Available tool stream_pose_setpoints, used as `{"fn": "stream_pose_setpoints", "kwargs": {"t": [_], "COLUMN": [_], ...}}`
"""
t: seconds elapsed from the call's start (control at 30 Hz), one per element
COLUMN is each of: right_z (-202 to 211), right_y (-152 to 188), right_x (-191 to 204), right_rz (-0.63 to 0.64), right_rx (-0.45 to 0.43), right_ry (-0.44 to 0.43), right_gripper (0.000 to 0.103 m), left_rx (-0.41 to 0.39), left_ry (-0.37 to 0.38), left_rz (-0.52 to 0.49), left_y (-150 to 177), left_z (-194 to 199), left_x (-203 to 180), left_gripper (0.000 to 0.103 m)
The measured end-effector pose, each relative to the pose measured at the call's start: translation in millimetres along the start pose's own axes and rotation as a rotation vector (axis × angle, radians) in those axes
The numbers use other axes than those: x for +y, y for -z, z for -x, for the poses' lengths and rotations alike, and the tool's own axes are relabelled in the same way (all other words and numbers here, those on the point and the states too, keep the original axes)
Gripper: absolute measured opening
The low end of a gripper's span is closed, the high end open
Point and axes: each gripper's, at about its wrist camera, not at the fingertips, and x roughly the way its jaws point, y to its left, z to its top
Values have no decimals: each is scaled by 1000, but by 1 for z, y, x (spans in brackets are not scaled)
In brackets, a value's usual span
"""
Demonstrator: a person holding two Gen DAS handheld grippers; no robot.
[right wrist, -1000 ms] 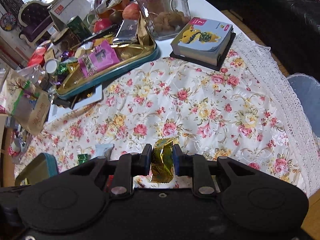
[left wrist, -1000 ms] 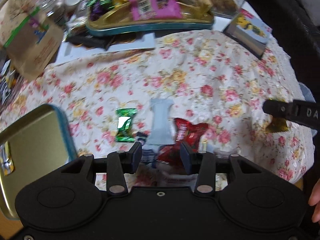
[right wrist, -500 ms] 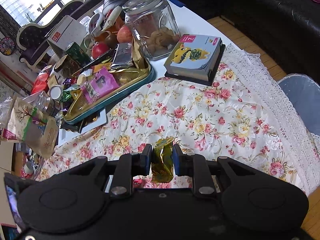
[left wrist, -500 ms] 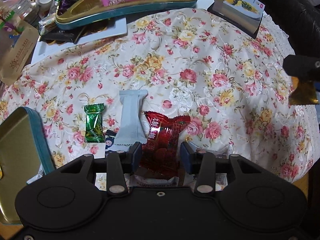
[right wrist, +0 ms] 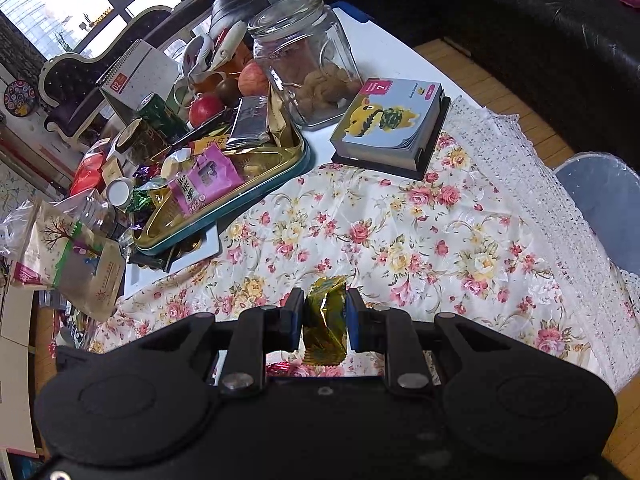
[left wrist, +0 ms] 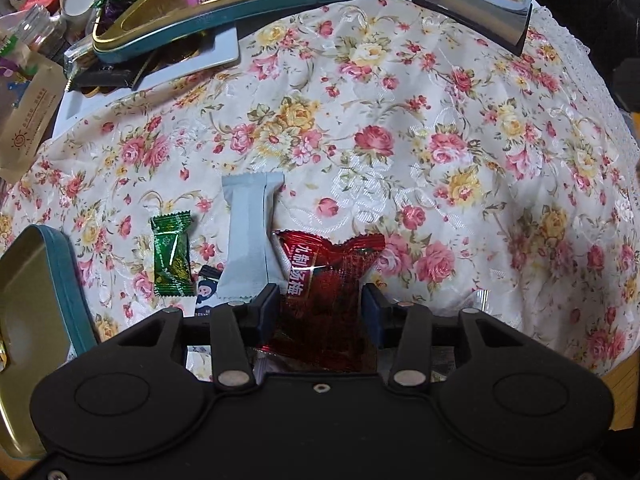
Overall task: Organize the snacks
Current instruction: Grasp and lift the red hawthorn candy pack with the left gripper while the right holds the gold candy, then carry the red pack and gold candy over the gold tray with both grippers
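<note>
On the floral cloth [left wrist: 400, 140] a red candy packet [left wrist: 324, 276] lies between the fingers of my left gripper [left wrist: 320, 304]. That gripper points steeply down and stands open, its pads at the packet's two sides without squeezing it. Left of it lie a pale grey packet [left wrist: 248, 240], a green candy [left wrist: 172, 260] and a small dark blue packet [left wrist: 206, 290]. My right gripper [right wrist: 323, 316] is shut on a gold-wrapped candy [right wrist: 324, 320], held above the cloth. A gold tin tray with a teal rim [right wrist: 260, 196], also at the left wrist view's top [left wrist: 240, 16], holds several snacks.
A teal tin lid [left wrist: 40, 300] lies at the near left. A glass jar [right wrist: 308, 60] and a picture book [right wrist: 392, 120] stand behind the cloth, and a paper bag [right wrist: 72, 264] and clutter crowd the left side. The table edge runs along the right.
My left gripper came down and forward until the red packet sat between its fingers. The right gripper rose slightly with the gold candy and left the left wrist view.
</note>
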Motion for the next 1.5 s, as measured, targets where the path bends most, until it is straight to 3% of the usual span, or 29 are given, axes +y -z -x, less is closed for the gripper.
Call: {"fn": "stream_pose_setpoints", "kwargs": {"t": [0.27, 0.5, 0.6, 0.87, 1.0, 1.17, 1.5], "right_z": [6, 9, 11, 18, 12, -1, -22], "right_y": [-2, -4, -6, -10, -8, -4, 13], "right_x": [2, 6, 9, 16, 22, 36, 77], "right_rz": [-2, -6, -12, -18, -13, 11, 94], "right_rx": [-12, -23, -32, -66, -60, -37, 18], "right_ry": [-21, -31, -38, -41, -23, 0, -1], "right_gripper": [22, 22, 22, 22, 22, 22, 22], "left_rx": [42, 52, 23, -154, -231, -289, -233], "left_ry": [31, 72, 90, 104, 81, -4, -116], "left_rz": [60, 104, 124, 158, 229, 324, 482], "left_y": [2, 2, 2, 0, 0, 9, 45], "left_z": [-14, -7, 11, 75, 100, 119, 123], "left_x": [9, 11, 14, 45, 75, 117, 200], "left_gripper": [53, 45, 45, 44, 45, 45, 45]}}
